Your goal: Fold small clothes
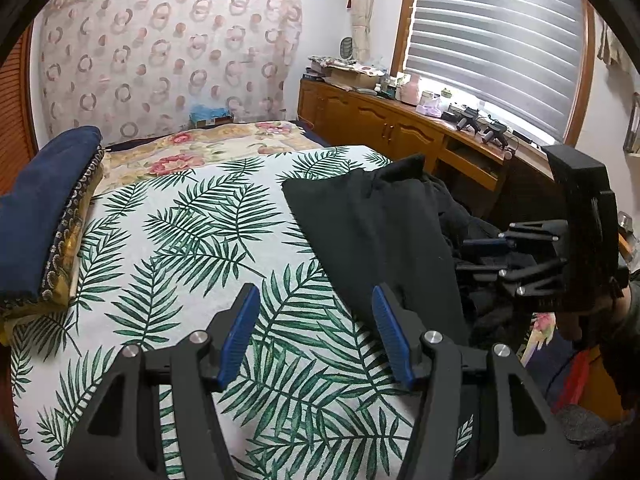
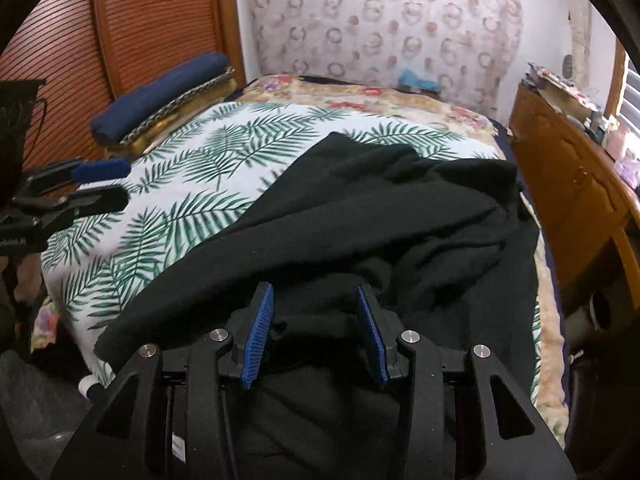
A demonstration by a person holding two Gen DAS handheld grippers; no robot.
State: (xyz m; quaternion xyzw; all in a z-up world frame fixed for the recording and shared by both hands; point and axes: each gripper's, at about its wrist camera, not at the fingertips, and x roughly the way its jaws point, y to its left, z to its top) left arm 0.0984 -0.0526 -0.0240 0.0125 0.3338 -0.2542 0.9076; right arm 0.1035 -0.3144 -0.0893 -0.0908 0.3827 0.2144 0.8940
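Black garment [image 2: 360, 216] lies rumpled on the right-hand side of the bed, one flat panel stretching toward the middle, the rest bunched in folds near the edge. It looks like a soft, matte knit or fleece — limp, light, no stiffness, likely to sag and drag rather than slide. Judgement: best taken at a hem or corner, pinching a single layer; the heaped folds near the edge would give a grip on several layers at once.

Right gripper [image 2: 316, 328] hovers low over the near bunched part, blue pads spread apart, nothing between them; whether it touches the cloth I cannot tell. Left gripper [image 1: 316, 336] hangs over bare bedding beside the garment's flat edge, jaws likewise released and empty.

Surface: a palm-leaf sheet [image 1: 192, 248] over a floral blanket [image 1: 224, 144] — soft, yielding, some friction against the knit. A navy folded cloth [image 1: 44, 204] sits on a patterned cushion at the left side of the bed.

Room: patterned curtain [image 1: 168, 52] behind the bed, wooden cabinets [image 1: 380, 124] with clutter on top under a slatted window blind [image 1: 496, 36], a louvred wooden door [image 2: 132, 28] on the other side.
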